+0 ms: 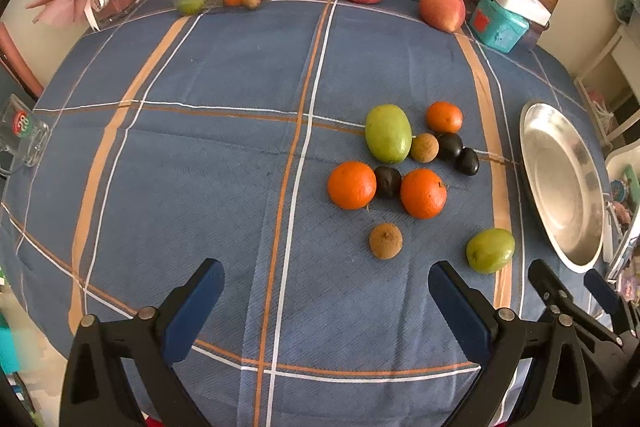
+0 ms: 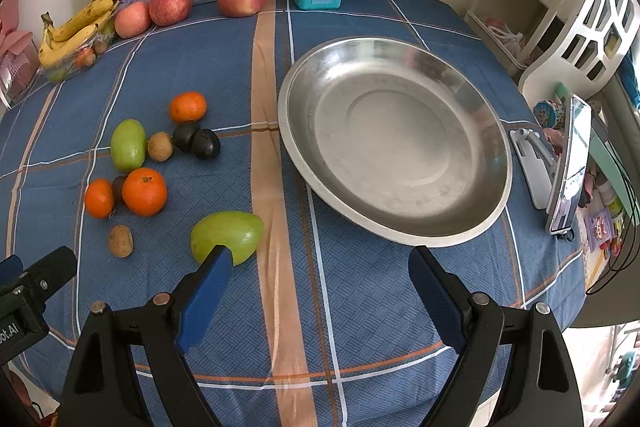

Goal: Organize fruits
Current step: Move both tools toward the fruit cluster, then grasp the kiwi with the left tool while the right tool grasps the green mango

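Both tools spread wide, empty: left tool, right tool. Loose fruits clustered on surface, left of steel plate; plate bare.

Left gripper at the bottom of the frame: black plastic arms, blue pads, round silver screws; right gripper looks the same; white letters on black at the left edge.

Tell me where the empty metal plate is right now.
The metal plate lies on the blue checked tablecloth, to the right of the loose fruit, just ahead of the right tongs; in the left wrist view it sits at the far right.
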A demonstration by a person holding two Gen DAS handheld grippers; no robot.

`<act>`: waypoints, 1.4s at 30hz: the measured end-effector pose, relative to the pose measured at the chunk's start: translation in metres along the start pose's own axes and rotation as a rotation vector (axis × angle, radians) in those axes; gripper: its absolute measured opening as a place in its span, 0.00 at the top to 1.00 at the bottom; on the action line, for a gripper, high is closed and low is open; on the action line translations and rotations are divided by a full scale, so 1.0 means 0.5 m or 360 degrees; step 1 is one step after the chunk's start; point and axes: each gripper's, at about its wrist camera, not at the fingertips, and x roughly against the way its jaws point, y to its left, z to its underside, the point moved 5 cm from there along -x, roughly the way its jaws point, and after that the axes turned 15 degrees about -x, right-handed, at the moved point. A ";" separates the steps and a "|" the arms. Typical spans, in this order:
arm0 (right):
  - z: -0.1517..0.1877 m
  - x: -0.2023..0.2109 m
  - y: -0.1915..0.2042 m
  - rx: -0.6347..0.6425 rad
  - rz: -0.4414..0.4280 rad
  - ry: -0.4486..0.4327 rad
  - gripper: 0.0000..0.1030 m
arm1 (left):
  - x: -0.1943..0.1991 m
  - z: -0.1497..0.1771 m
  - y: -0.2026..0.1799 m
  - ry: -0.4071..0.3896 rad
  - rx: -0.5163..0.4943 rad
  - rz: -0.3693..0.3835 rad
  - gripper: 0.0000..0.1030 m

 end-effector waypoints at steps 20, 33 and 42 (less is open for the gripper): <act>0.009 -0.005 0.011 0.0005 -0.0002 0.0000 0.13 | 0.028 -0.021 -0.001 -0.0204 -0.0038 -0.0066 0.00; 0.008 -0.006 0.012 0.0011 -0.0011 0.0013 0.13 | 0.032 -0.027 0.004 -0.0217 0.0055 0.0111 0.00; 0.009 -0.006 0.026 0.0043 -0.0050 0.0020 0.13 | 0.039 -0.031 0.010 -0.0251 0.0036 0.0091 0.01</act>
